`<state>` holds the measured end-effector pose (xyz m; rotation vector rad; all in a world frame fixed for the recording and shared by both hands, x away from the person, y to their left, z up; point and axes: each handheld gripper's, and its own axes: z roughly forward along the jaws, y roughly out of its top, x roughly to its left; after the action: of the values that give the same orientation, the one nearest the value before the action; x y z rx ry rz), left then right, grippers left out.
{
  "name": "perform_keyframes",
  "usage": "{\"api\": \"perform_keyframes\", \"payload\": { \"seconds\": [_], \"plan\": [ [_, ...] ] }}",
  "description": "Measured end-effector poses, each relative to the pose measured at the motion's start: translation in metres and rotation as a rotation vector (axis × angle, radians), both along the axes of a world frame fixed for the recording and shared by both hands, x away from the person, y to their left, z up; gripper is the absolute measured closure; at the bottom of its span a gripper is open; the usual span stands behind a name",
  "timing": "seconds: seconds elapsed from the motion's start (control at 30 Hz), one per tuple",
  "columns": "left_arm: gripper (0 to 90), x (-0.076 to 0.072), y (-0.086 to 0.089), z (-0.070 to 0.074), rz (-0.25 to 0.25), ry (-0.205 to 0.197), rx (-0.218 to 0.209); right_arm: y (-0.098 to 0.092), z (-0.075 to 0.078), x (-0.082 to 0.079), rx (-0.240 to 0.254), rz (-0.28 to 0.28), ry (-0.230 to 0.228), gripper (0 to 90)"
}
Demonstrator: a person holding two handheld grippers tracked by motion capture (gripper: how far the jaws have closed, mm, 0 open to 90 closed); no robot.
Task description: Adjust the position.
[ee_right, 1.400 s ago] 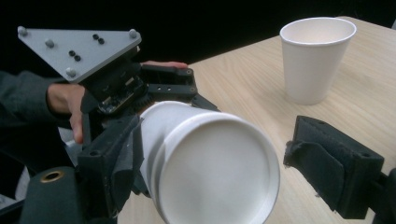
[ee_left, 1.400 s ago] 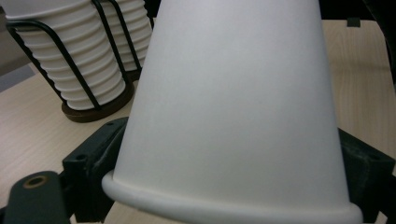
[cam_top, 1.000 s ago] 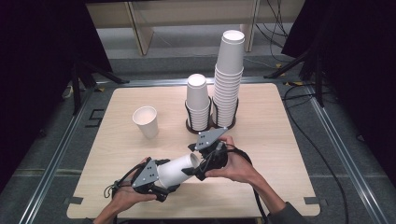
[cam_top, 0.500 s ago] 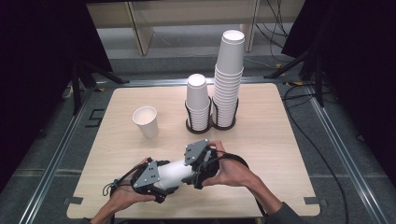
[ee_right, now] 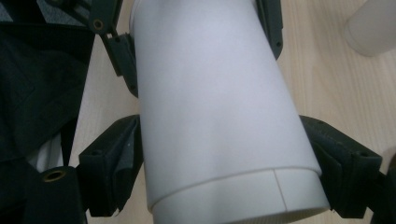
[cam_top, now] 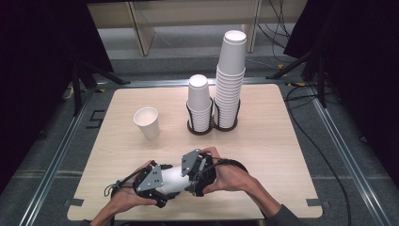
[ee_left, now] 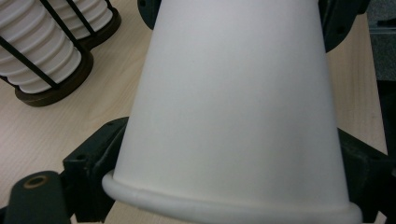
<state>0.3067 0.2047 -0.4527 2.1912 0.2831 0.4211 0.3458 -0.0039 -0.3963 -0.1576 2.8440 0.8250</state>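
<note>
low in the frame's centre you've got the white cup (cam_top: 175, 178) lying level between both tools, left gripper (cam_top: 162, 186) clamped at its rim end, right gripper (cam_top: 192, 175) closed around its base end, likely to pull nested cups apart.

right gripper (cam_top: 200, 170) now lower and nearer the left gripper (cam_top: 155, 181), closing around the cup (cam_top: 175, 178)

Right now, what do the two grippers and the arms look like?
Both grippers, left and right, are black, each topped by a grey three-cornered plate and trailing a black cable. Jaws are black blocks with screw holes. A dark sleeve shows on the right arm.
</note>
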Motion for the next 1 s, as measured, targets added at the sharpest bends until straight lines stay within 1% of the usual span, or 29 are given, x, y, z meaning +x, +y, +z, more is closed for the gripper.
{"api": "perform_keyframes", "payload": {
  "seconds": [0.03,0.07,0.1,0.17,0.2,0.23,0.27,0.3,0.33,0.37,0.4,0.43,0.47,0.5,0.57,0.6,0.63,0.67,0.7,0.73,0.8,0.83,0.87,0.9,0.93,0.97,1.0],
  "plan": [
    [12.5,0.000,0.000,0.000,-0.004,0.001,0.000,0.001,-0.001,0.000,-0.010,0.003,0.003,19.1],
    [12.5,0.001,0.001,0.001,-0.009,-0.008,0.011,0.001,-0.002,0.000,-0.020,-0.001,-0.002,19.4],
    [12.4,0.001,0.001,0.002,-0.012,-0.012,0.014,0.002,-0.003,0.000,-0.020,0.008,0.003,19.7],
    [12.4,0.000,0.000,0.001,-0.011,0.000,0.012,0.002,-0.004,0.000,-0.028,0.010,-0.001,20.4],
    [12.3,0.000,0.000,0.001,-0.012,0.000,0.019,0.003,-0.005,-0.001,-0.031,0.011,0.002,20.6],
    [12.2,0.000,0.000,0.001,-0.014,0.005,0.023,0.003,-0.005,-0.001,-0.043,-0.008,-0.003,20.8],
    [12.1,0.000,0.000,0.001,-0.020,-0.001,0.031,0.003,-0.005,-0.001,-0.042,0.000,-0.006,21.1],
    [11.9,-0.001,-0.001,0.000,-0.016,0.003,0.019,0.003,-0.006,-0.001,-0.044,0.012,-0.005,21.4],
    [11.8,0.000,-0.001,0.000,-0.024,0.002,0.020,0.004,-0.007,-0.001,-0.047,0.023,-0.005,21.6],
    [11.5,-0.001,-0.001,0.000,-0.020,0.003,0.019,0.004,-0.007,-0.001,-0.048,0.025,-0.002,21.9],
    [11.2,-0.001,0.000,0.000,-0.019,0.003,0.011,0.002,-0.007,-0.003,-0.064,-0.017,0.009,22.2],
    [10.5,0.000,0.000,0.000,-0.023,0.007,0.010,0.001,-0.007,-0.003,-0.058,-0.010,0.009,22.2],
    [10.1,0.000,0.001,-0.001,-0.022,0.002,-0.006,0.001,-0.007,0.000,-0.046,0.025,-0.001,22.3],
    [9.6,0.001,0.001,-0.001,-0.033,0.015,-0.030,0.000,-0.006,0.000,-0.042,0.024,0.004,22.5],
    [8.4,0.001,0.002,-0.002,-0.021,0.011,-0.073,-0.002,-0.005,0.001,-0.027,0.036,0.017,22.5],
    [7.7,0.002,0.003,-0.003,-0.018,0.010,-0.098,-0.003,-0.004,0.001,-0.019,0.029,0.019,22.6],
    [6.3,0.002,0.004,-0.003,-0.021,0.023,-0.130,-0.005,-0.003,0.002,-0.006,0.029,0.035,23.1],
    [5.2,0.002,0.005,-0.002,-0.011,0.021,-0.157,-0.006,-0.002,0.003,0.010,0.032,0.047,23.3],
    [5.2,0.003,0.006,-0.002,-0.014,0.020,-0.183,-0.008,-0.001,0.003,0.032,0.022,0.069,23.4],
    [5.2,0.003,0.007,-0.002,-0.017,0.021,-0.220,-0.010,-0.001,0.004,0.056,0.024,0.097,23.4],
    [5.0,0.004,0.010,0.001,-0.021,0.024,-0.270,-0.016,0.001,0.008,0.111,0.031,0.128,23.6],
    [4.9,0.003,0.010,0.001,-0.025,0.029,-0.297,-0.018,0.002,0.010,0.130,0.035,0.134,23.6],
    [4.6,0.004,0.011,0.002,-0.027,0.026,-0.308,-0.020,0.003,0.011,0.148,0.041,0.140,23.6],
    [4.6,0.004,0.011,0.002,-0.031,0.028,-0.341,-0.022,0.004,0.011,0.162,0.039,0.149,23.6],
    [4.6,0.004,0.013,0.003,-0.034,0.024,-0.344,-0.024,0.006,0.012,0.173,0.035,0.155,23.6],
    [4.5,0.004,0.014,0.003,-0.037,0.028,-0.374,-0.026,0.008,0.013,0.188,0.032,0.167,23.6],
    [4.6,0.004,0.015,0.004,-0.036,0.031,-0.383,-0.027,0.009,0.013,0.209,0.033,0.180,23.7]
  ]
}}
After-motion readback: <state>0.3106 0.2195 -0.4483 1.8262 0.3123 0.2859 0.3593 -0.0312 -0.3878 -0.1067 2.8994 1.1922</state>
